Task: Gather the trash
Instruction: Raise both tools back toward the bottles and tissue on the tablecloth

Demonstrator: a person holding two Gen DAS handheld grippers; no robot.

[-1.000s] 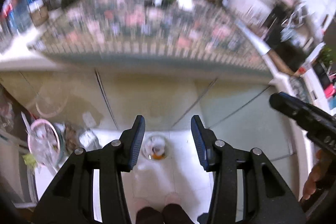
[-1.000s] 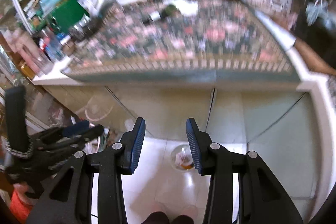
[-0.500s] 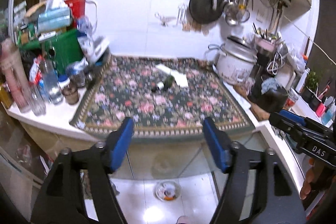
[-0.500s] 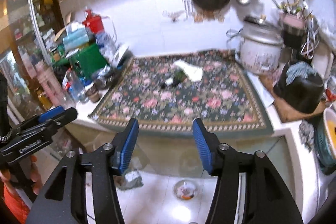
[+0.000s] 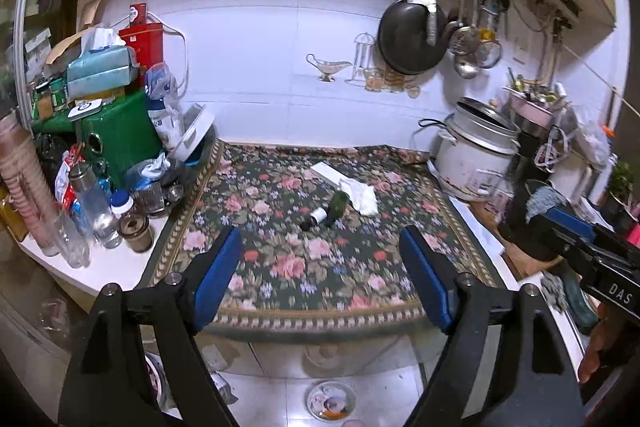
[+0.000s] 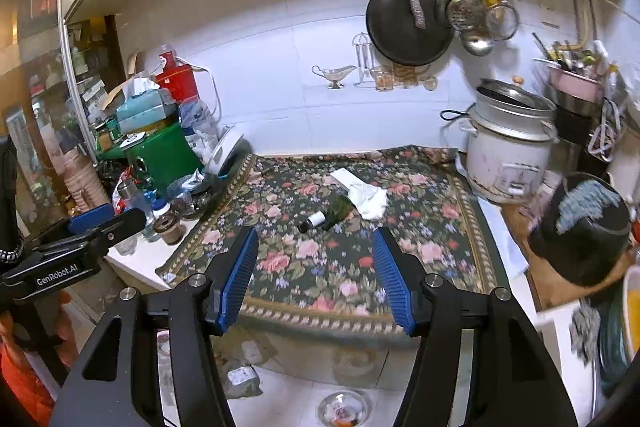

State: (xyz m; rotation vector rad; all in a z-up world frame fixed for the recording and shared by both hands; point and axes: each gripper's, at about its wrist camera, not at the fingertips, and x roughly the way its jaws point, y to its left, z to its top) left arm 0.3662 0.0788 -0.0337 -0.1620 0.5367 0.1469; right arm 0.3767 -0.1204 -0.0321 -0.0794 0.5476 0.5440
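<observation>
Floral mat covers the counter; green bottle, crumpled tissue lie there.

A white rice cooker stands at right on the surface. A black pan hangs upper right. A green box and red container crowd the left.

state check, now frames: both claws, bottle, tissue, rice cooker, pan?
left claw: open, empty, short of the mat
right claw: open, empty
green bottle: lying on its side on the floral mat
crumpled tissue: loose on the mat, by the bottle's base
rice cooker: upright, lid askew
black pan: hanging on the wall
</observation>
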